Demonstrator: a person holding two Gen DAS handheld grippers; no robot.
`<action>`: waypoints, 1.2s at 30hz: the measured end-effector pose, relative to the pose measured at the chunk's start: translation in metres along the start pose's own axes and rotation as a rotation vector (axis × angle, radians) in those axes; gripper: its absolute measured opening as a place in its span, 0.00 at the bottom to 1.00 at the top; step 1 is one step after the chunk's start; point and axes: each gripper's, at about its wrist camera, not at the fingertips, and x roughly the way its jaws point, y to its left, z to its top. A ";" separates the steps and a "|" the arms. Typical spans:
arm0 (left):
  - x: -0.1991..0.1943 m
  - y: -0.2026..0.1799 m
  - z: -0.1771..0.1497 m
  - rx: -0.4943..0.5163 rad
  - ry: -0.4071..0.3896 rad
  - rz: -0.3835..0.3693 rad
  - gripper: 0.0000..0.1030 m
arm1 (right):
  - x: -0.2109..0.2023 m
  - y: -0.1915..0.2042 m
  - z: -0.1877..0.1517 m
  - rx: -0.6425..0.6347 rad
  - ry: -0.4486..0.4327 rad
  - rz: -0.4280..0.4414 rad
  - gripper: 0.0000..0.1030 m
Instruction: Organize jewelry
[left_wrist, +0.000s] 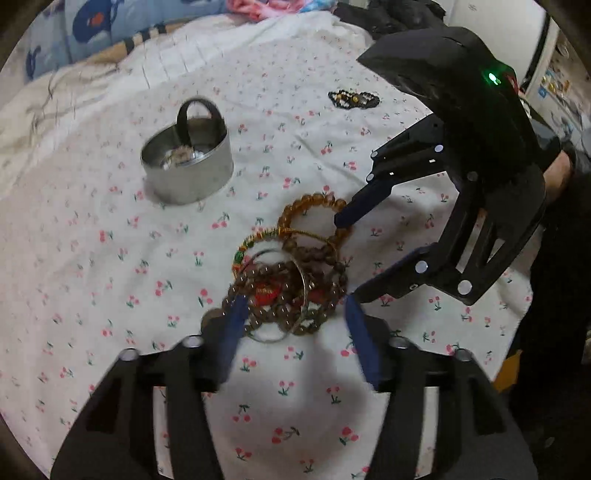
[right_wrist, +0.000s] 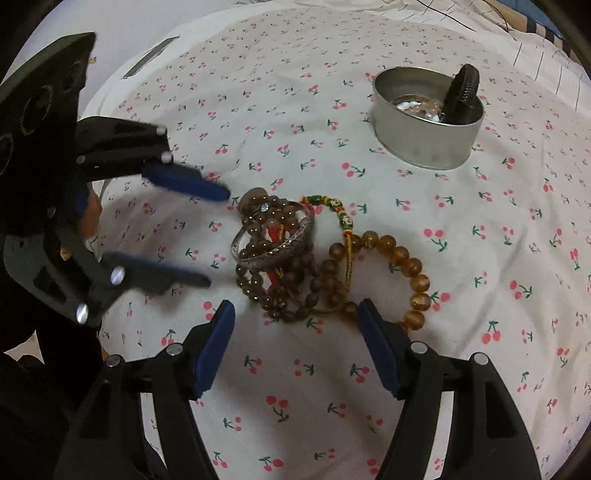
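Amber beads (right_wrist: 413, 266) were best pinched singly; both the left gripper (left_wrist: 295, 314) and right gripper (right_wrist: 295, 317) were held agape.

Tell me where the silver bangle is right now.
The silver bangle lies in the bracelet pile at the centre of the right wrist view, looped around the dark brown beads, left of the amber bead bracelet and well short of the metal tin.
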 end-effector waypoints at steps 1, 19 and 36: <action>0.000 -0.002 0.001 0.009 0.001 0.001 0.56 | -0.001 0.000 -0.001 -0.004 -0.001 -0.001 0.65; 0.018 0.025 0.002 -0.143 0.042 -0.041 0.05 | -0.031 -0.019 -0.001 0.073 -0.096 -0.019 0.67; -0.039 0.096 -0.008 -0.387 -0.119 -0.107 0.04 | 0.023 0.025 0.018 -0.018 -0.059 -0.069 0.32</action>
